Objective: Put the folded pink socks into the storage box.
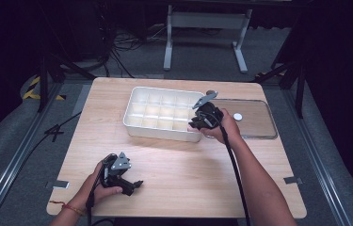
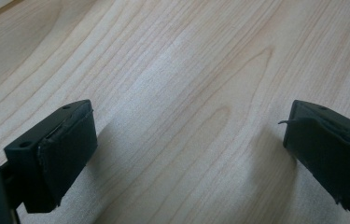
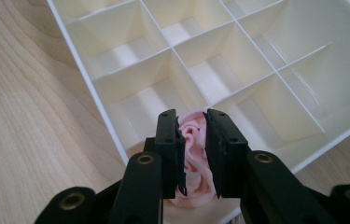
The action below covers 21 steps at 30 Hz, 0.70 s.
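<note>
A white divided tray [image 1: 134, 123] with several compartments stands on the wooden table [image 1: 179, 188]. My right gripper [image 1: 197, 123] hangs over the tray's near right corner. In the right gripper view its jaws are shut on a soft pink piece [image 3: 194, 140], held just above a corner compartment of the tray [image 3: 88, 79]. My left gripper [image 1: 136, 184] rests low over the table near the front left. Its jaws stand wide apart in the left gripper view, left gripper [image 2: 189, 154] with bare wood between them.
A clear flat lid [image 1: 254, 122] lies to the right of the tray with a small white round piece [image 1: 237, 116] on it. A white table frame [image 1: 207, 33] stands on the floor beyond. Cables trail at the left.
</note>
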Available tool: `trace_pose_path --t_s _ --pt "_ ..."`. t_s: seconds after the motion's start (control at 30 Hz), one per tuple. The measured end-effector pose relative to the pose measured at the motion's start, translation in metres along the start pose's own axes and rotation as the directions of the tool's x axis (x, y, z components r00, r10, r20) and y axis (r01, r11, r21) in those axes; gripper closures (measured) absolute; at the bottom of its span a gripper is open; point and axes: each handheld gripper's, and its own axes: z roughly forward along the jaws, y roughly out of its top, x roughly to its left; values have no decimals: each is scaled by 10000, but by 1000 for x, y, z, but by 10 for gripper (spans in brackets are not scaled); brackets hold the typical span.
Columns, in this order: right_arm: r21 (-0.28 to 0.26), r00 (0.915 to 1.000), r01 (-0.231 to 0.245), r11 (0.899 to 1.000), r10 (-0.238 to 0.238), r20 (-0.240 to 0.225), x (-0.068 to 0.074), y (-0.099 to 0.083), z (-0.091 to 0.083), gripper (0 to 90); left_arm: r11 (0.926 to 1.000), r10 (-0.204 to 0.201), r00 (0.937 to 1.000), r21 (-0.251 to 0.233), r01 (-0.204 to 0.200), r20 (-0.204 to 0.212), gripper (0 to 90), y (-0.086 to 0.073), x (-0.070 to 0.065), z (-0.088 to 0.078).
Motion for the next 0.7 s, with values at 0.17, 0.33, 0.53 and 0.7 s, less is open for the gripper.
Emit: trace_pose_path --t_s 0.17,0.33,0.53,0.7 --pt "-183 10000 51 9998 -50 57 3 -2 -10 728 10000 -28 10000 -18 28 -2 28 0 0 0" --pt "-222 9996 185 9996 -180 211 7 -6 -16 720 10000 -26 10000 -12 26 0 28 0 0 0" --pt "-442 9994 250 9987 -239 255 11 -11 -28 691 10000 -31 10000 -20 31 -1 28 0 0 0" --pt "-492 9989 312 9983 -295 352 12 -16 -37 674 10000 -34 10000 -21 34 -1 28 0 0 0"
